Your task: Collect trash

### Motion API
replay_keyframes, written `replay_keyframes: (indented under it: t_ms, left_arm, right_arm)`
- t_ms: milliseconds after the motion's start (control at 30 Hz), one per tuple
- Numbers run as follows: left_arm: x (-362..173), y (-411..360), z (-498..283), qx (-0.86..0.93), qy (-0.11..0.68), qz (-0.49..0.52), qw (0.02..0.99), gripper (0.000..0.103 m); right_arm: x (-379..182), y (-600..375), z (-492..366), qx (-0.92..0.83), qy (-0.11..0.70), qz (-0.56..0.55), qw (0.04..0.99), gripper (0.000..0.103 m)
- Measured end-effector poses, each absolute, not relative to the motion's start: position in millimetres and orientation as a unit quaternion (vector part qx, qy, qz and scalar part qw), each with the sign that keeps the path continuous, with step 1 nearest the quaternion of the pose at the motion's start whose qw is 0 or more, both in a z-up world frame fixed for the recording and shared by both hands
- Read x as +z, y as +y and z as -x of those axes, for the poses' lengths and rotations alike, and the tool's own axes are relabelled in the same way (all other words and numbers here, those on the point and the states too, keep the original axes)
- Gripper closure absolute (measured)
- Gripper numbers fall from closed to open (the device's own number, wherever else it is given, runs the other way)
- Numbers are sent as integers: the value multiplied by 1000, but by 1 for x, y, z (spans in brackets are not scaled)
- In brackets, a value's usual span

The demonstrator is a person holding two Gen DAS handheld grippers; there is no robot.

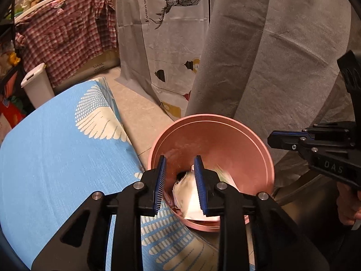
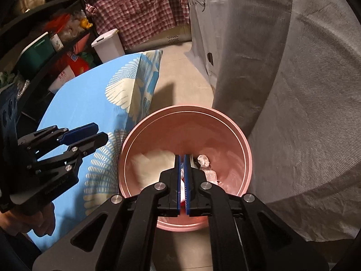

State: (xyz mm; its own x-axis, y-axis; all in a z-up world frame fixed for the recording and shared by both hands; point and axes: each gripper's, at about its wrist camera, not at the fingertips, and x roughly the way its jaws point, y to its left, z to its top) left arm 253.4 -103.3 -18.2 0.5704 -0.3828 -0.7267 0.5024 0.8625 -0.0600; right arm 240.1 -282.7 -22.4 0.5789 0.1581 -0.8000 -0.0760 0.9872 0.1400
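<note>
A round pink bin (image 1: 212, 118) stands on the tiled floor beside a table. My left gripper (image 1: 180, 160) hangs over its near-left rim with the jaws apart and nothing pressed between the pads. A blurred white wrapper (image 1: 187, 194) lies inside the bin below it. In the right wrist view the bin (image 2: 187, 109) holds that white wrapper (image 2: 151, 167) and a crumpled clear plastic piece (image 2: 204, 161). My right gripper (image 2: 181, 157) points down into the bin, its pads almost touching. Red and white show in the slit; I cannot tell whether that is held. Each gripper shows in the other view: right (image 1: 270, 139), left (image 2: 100, 133).
A table under a blue cloth with white wing prints (image 1: 56, 146) borders the bin on the left. Grey fabric (image 1: 282, 56) hangs close behind and to the right. A small white lidded bin (image 1: 37, 83), a checked shirt (image 1: 67, 29) and dark shelves (image 2: 33, 33) stand further back.
</note>
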Motion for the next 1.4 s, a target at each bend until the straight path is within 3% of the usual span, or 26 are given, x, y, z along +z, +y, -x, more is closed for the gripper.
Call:
replay_keyframes:
  t_ms: [200, 267, 300, 333, 367, 467, 567, 633, 700, 800, 1067, 1400]
  left_arm:
    - [-5, -95, -234, -247, 377, -67, 890, 77]
    - [3, -90, -227, -245, 370, -61, 894, 77]
    - [6, -88, -224, -244, 367, -59, 896, 77]
    - [10, -85, -220, -243, 362, -57, 898, 76]
    - [12, -84, -217, -240, 359, -56, 900, 75]
    - [24, -74, -204, -223, 347, -43, 910, 56]
    - [35, -65, -184, -202, 330, -34, 922, 29]
    - [40, -56, -165, -181, 322, -22, 929, 14]
    - [43, -46, -149, -162, 324, -2, 932, 13]
    - [50, -34, -126, -125, 328, 18, 936, 8]
    - [50, -18, -62, -64, 311, 57, 947, 8]
    - [26, -45, -61, -85, 324, 14, 942, 8]
  right_arm:
    - [0, -275, -216, 59, 430, -24, 901, 97]
    - [10, -271, -203, 53, 414, -1, 909, 77]
    - [12, -271, -198, 49, 407, 6, 912, 56]
    - [14, -271, -192, 46, 399, 13, 916, 48]
    - [16, -272, -189, 43, 395, 16, 917, 48]
    - [20, -273, -181, 38, 387, -1, 921, 44]
    - [20, -272, -165, 38, 380, -30, 924, 38]
    - [20, -265, -153, 33, 369, -29, 928, 17]
    - [21, -256, -134, 30, 354, -21, 935, 8]
    - [29, -245, -104, 14, 324, 0, 946, 5]
    - [39, -257, -56, -22, 315, -3, 949, 5]
    - [37, -257, -47, -42, 308, 0, 950, 5]
